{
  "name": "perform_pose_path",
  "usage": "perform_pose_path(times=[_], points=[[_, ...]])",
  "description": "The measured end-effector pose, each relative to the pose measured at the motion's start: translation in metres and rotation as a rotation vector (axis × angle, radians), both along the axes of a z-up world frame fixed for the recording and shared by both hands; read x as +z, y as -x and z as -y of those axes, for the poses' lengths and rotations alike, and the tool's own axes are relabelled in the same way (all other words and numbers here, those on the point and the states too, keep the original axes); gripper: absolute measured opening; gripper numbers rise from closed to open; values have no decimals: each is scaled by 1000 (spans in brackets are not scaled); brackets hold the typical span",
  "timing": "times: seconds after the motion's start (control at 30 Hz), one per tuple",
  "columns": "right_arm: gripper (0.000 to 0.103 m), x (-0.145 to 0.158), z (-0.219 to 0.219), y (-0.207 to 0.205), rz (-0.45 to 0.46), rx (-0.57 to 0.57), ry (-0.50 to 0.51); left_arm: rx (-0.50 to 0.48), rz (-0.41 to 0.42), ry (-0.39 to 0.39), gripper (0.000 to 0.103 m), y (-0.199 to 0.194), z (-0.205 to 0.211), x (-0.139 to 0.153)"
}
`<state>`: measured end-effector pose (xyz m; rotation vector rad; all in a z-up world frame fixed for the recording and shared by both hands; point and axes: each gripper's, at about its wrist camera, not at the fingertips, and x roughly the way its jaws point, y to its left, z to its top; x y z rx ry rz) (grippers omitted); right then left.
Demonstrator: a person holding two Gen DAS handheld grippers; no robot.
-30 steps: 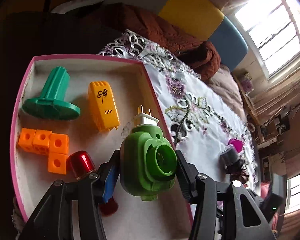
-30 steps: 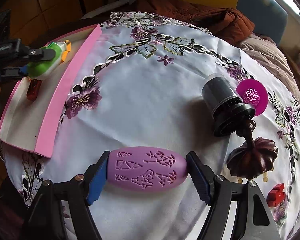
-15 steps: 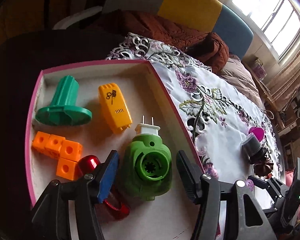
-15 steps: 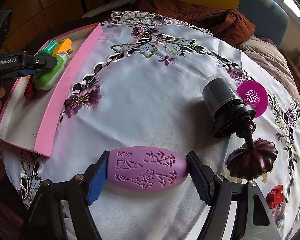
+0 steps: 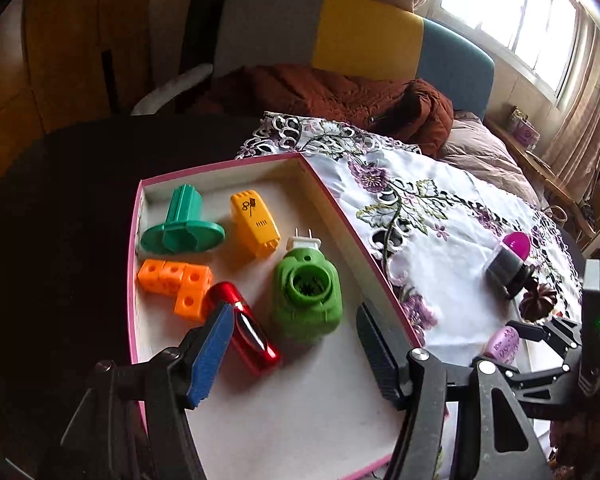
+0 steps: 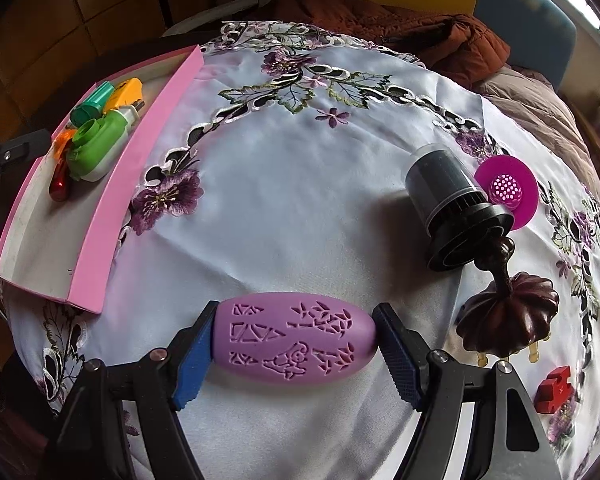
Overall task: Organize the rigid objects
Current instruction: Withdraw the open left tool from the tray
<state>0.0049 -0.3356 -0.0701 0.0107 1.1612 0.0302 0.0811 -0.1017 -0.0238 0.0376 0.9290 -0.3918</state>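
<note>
Two grippers: our left gripper [image 5: 296, 354] hangs spread wide above the pink tray [image 5: 340, 216], empty; our right gripper [image 6: 294, 354] clamps the purple carved oval [image 6: 294, 336].

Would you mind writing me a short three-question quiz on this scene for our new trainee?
1. True or false: the left gripper is shut on the green plug-in device.
2. Multiple choice: what does the right gripper hold? A) the red metallic tube B) the purple perforated oval C) the black cylinder
3. Fill in: the orange cube block lies inside the ____ tray.

Key: 1. False; its jaws stand open, with the device lying free in the tray beyond them. 2. B. 3. Pink.
</note>
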Motion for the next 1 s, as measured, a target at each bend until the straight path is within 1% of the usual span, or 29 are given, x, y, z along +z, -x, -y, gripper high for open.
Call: perform_pose_path(times=[0.5,1.0], points=[[76,0,-1,1,4,2,11,-21,20,-14,65,23,1,4],[76,0,-1,0,5,3,16,-42,11,-15,65,32,3,1]])
